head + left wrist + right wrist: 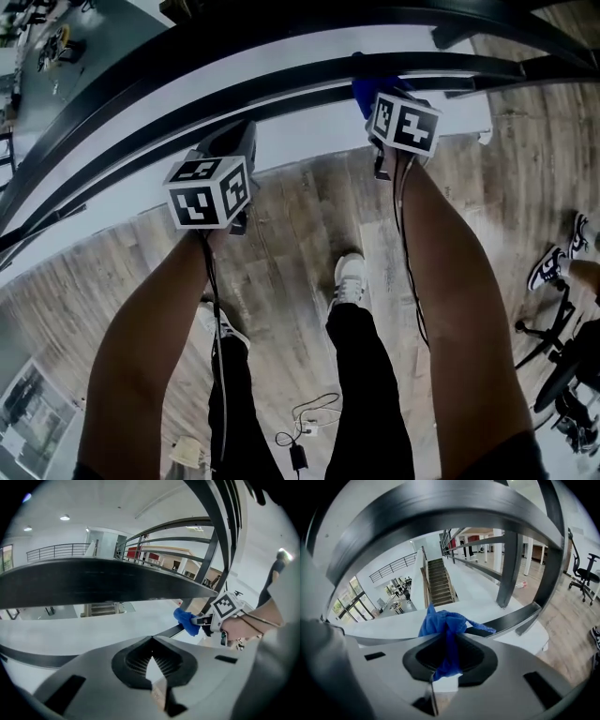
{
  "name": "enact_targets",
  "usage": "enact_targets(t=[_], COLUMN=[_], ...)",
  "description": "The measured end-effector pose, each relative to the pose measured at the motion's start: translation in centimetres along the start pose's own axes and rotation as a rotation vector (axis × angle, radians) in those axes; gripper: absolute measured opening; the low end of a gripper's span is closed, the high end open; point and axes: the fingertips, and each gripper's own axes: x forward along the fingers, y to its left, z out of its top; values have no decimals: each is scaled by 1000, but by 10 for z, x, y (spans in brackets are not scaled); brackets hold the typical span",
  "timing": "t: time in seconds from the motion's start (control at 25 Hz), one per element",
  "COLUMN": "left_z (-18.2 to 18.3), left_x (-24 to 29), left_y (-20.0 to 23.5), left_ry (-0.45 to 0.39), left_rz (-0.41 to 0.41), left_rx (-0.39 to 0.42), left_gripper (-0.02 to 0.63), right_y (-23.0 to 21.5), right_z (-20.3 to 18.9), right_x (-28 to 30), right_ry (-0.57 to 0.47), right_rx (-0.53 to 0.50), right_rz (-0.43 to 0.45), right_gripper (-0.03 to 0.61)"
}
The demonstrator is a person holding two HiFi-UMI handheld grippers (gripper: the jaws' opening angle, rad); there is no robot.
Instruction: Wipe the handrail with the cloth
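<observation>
The handrail (pixel 234 70) is a set of dark curved metal rails across the top of the head view. My right gripper (pixel 377 117) is shut on a blue cloth (pixel 367 92), which sits against a lower rail (pixel 508 619). In the right gripper view the cloth (pixel 443 623) bunches out of the closed jaws, with the wide top rail (pixel 440 513) overhead. My left gripper (pixel 232 150) is lower and to the left, just under the rails. Its jaws (pixel 151 641) are shut on nothing, and the top rail (pixel 93 585) runs above them. From there the cloth (pixel 187 621) shows at the right.
Wood floor lies below, with my own shoes (pixel 349 279) and a cable (pixel 305 427) on it. Another person's sneakers (pixel 561 255) and an office chair base (pixel 553 352) are at the right. Beyond the rail is an open drop with a staircase (pixel 438 581).
</observation>
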Motion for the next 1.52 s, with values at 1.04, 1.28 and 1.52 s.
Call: enact_targets(t=[1.04, 1.28, 1.52], left_z=[50, 37, 51], left_x=[78, -10, -144], left_y=[-149, -159, -170], left_ry=[-6, -31, -161], left_rz=[-78, -109, -117], left_rx=[38, 13, 35], left_gripper=[5, 5, 5], right_y=[-177, -101, -13], right_z=[54, 34, 15], right_x=[-55, -163, -301], right_ry=[-94, -192, -295], right_rx=[7, 35, -38], right_rz=[-24, 110, 161], right_gripper=[72, 72, 72])
